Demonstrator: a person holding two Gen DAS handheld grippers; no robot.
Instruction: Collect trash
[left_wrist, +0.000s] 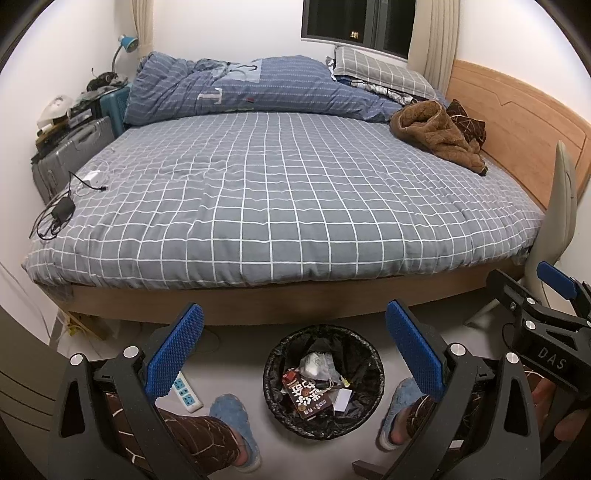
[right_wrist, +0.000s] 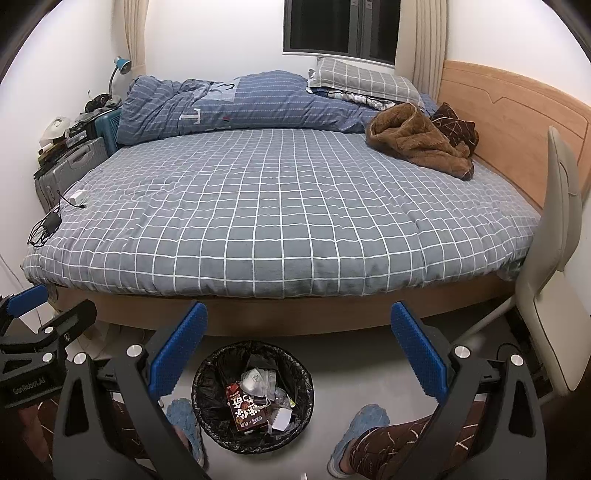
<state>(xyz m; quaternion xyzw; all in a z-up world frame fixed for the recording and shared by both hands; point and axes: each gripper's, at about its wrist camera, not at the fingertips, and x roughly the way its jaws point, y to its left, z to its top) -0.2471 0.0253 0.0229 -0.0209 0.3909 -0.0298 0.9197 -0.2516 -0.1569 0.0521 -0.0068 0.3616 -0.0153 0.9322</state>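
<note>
We looked out from two wrist cameras held side by side, each facing forward along its own blue-padded fingers and tilted slightly down toward the bed (left_wrist: 280, 192). The left view sat a little to the left and caught the right gripper (left_wrist: 546, 295) at its right edge; the right view caught the left gripper (right_wrist: 33, 310) at its left edge. Both stood near the floor-standing trash bin (left_wrist: 275, 373) and shared it, the whole bed, the window (right_wrist: 340, 26) and the chair (right_wrist: 554, 266).
</note>
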